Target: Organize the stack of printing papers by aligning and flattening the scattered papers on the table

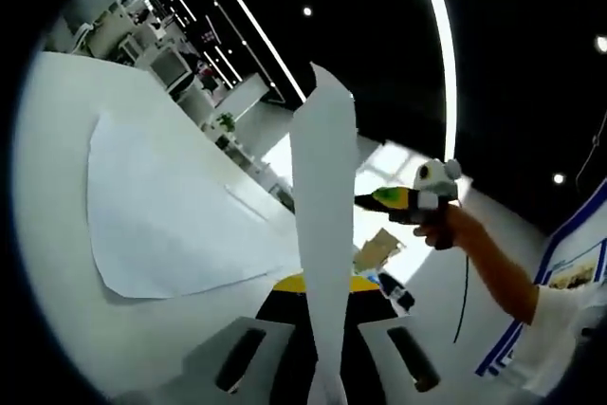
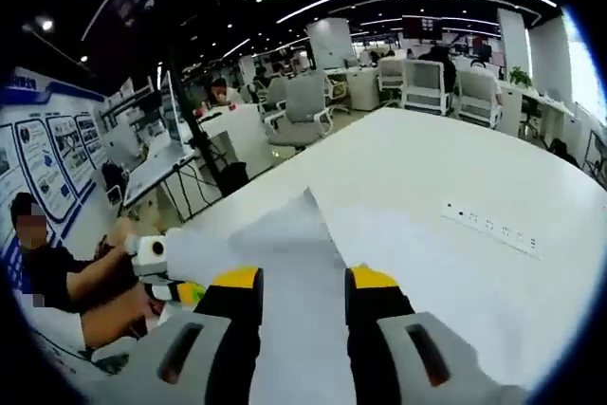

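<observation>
Left gripper view: a sheet of paper (image 1: 324, 234) is seen edge-on, clamped between the left gripper (image 1: 324, 353); the right gripper (image 2: 302, 293), jaws apart, straddles it above the white table (image 2: 455, 168), where another sheet (image 1: 166, 211) lies flat.

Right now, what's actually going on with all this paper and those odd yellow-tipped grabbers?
A person holds a two-jaw gripper in each hand, tidying white printing paper on a large white table. The left gripper is shut on a white sheet standing on edge. The right gripper has its jaws either side of a raised white sheet; whether it grips is unclear. Another flat white sheet lies on the table.
</observation>
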Available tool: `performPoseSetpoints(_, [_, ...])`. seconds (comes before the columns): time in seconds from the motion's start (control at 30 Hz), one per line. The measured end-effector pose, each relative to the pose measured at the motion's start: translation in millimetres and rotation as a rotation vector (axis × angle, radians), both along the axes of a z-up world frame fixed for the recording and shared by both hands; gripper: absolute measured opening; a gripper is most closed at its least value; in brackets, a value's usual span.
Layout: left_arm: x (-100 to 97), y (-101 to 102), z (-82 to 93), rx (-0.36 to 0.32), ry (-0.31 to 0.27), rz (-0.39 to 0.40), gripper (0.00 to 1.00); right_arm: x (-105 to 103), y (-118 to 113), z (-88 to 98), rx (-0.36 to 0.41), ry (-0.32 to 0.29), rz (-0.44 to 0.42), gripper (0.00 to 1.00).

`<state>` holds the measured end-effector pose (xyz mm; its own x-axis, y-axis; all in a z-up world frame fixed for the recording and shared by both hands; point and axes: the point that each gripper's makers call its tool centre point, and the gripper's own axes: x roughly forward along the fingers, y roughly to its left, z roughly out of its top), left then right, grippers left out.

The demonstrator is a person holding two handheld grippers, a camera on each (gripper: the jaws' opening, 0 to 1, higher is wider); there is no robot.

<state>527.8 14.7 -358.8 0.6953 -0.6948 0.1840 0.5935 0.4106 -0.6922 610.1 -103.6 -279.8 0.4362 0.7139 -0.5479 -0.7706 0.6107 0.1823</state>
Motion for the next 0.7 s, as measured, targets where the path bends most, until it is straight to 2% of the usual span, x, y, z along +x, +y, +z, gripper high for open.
performPoseSetpoints(0.1, [-2.5, -2, 1.6, -0.007, -0.002, -0.015, 0.06, 1, -10, 0.8, -0.005, -0.023, 0.012, 0.31])
performPoseSetpoints(0.13, [-4.7, -3, 3.3, -0.005, -0.013, -0.016, 0.06, 1, -18, 1.1, -0.007, -0.038, 0.04, 0.31])
performPoseSetpoints(0.27, [-5.1, -4, 5.7, -0.012, -0.026, -0.024, 0.06, 4, -34, -2.9, 0.04, -0.012, 0.045, 0.33])
performPoseSetpoints(0.3, [-5.6, -4, 6.7, -0.016, -0.03, -0.029, 0.06, 5, -35, -2.8, 0.062, -0.014, 0.065, 0.32])
performPoseSetpoints(0.33, [-8.5, -7, 8.4, -0.019, -0.037, -0.037, 0.06, 6, -35, 0.4, 0.117, -0.025, 0.084, 0.32])
performPoseSetpoints(0.4, [-8.9, -7, 8.8, -0.019, -0.039, -0.036, 0.06, 7, -39, 0.6, 0.169, -0.001, 0.088, 0.3])
performPoseSetpoints(0.53, [-11.1, -7, 12.5, -0.034, -0.052, -0.043, 0.06, 12, -50, -10.8, 0.213, 0.018, 0.106, 0.29])
performPoseSetpoints(0.63, [-6.0, -4, 12.2, -0.046, -0.053, -0.044, 0.06, 10, -53, -25.1, 0.209, 0.043, 0.115, 0.28])
performPoseSetpoints(0.7, [-5.8, -4, 12.3, -0.047, -0.053, -0.044, 0.06, 10, -53, -26.6, 0.209, 0.044, 0.117, 0.28])
